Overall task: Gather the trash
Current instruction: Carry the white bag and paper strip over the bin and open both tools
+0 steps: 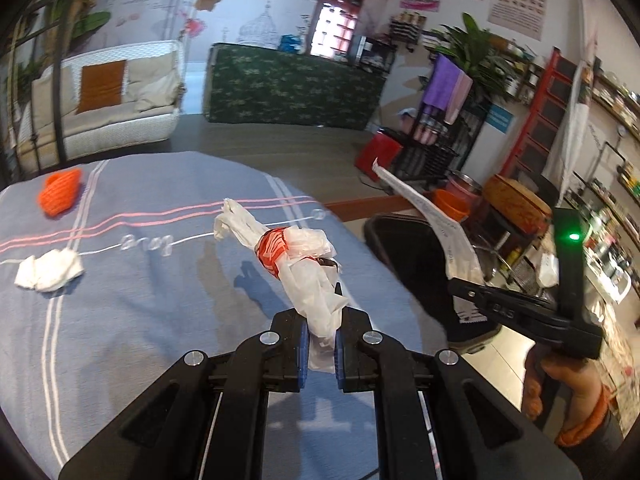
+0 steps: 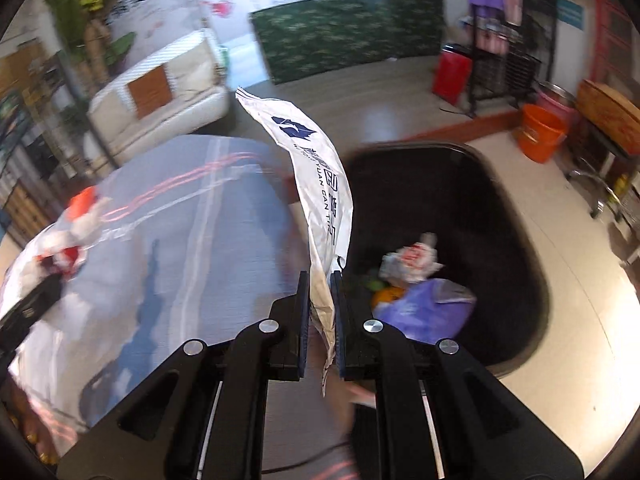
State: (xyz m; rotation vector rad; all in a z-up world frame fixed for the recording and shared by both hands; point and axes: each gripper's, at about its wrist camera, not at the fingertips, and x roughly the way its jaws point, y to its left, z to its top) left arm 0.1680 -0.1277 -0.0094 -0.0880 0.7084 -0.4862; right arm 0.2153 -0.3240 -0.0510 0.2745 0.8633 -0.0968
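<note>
Mostly crinkled plastic bag (image 1: 308, 276), creased paper wrapper (image 2: 320, 200)

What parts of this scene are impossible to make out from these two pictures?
- Left wrist view: the black bin interior, hidden by its rim and the white paper strip.
- Right wrist view: the blue tablecloth and the trash on it, smeared by motion blur.
- Right wrist view: the purple bag in the bin, partly behind the right gripper.
</note>
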